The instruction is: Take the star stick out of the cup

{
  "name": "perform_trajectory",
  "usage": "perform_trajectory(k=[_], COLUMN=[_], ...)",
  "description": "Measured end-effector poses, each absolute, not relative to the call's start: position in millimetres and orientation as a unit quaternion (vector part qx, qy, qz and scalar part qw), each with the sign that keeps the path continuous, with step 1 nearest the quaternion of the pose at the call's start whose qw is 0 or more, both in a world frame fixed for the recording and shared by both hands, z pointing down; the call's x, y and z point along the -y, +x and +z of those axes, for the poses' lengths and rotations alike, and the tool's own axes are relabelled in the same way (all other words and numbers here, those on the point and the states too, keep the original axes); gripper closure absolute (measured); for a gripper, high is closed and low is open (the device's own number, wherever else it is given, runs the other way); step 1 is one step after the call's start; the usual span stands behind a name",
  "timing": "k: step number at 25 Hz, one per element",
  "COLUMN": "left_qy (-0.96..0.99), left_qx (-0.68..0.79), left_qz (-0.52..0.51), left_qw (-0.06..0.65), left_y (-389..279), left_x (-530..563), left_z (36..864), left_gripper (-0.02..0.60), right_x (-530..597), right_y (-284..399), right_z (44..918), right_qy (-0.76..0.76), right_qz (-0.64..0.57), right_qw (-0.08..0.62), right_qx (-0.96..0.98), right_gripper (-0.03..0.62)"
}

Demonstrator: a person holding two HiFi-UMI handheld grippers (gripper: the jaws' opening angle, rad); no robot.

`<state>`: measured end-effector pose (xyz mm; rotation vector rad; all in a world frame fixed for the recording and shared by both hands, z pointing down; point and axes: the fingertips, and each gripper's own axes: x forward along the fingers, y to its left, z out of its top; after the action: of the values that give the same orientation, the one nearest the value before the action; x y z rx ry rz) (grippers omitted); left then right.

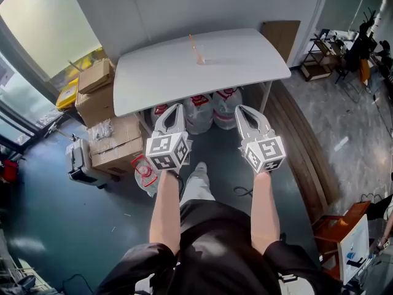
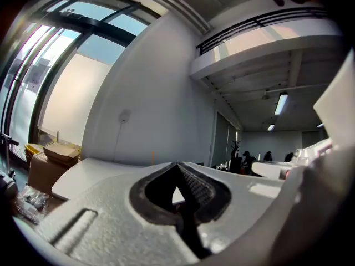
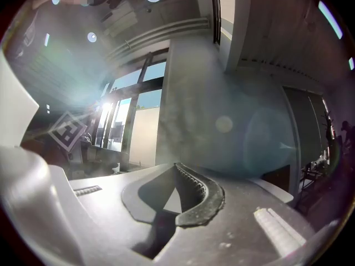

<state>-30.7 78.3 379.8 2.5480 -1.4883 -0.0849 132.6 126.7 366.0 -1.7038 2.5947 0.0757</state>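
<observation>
Backed by a grey wall, a white surface (image 1: pixel 245 63) is seen ahead of the left tool (image 1: pixel 174 107) and right tool (image 1: pixel 246 109), each held level with jaws closed together on nothing. Well beyond their tips, a clear cup (image 1: pixel 201 59) is stood on it, the orange star stick (image 1: pixel 194 44) leaning inside. Cardboard boxes (image 1: pixel 101 112) are stacked off the left tool's side.

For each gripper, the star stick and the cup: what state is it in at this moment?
cup: on the table, untouched
star stick: in the cup, leaning
left gripper: shut, empty, short of the cup
right gripper: shut, empty, short of the cup
</observation>
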Motion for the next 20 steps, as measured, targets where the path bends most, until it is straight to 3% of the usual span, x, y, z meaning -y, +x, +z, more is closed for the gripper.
perform_trajectory(k=[9, 20], left_qy=[0.859, 0.847], left_qx=[0.498, 0.513], left_qz=[-0.027, -0.020], left_qw=[0.114, 0.140], left_y=[-22.5, -30.7], left_x=[-6.2, 42.6], left_z=[394.4, 431.8], left_gripper=[0.580, 0.580], right_x=[-69.4, -30.2], right_y=[146.7, 151.6], right_z=[370.4, 439.0], right_qy=[-0.560, -0.554], right_qz=[0.027, -0.039], right_qw=[0.009, -0.029], right_qx=[-0.828, -0.831], right_gripper=[0.588, 0.588])
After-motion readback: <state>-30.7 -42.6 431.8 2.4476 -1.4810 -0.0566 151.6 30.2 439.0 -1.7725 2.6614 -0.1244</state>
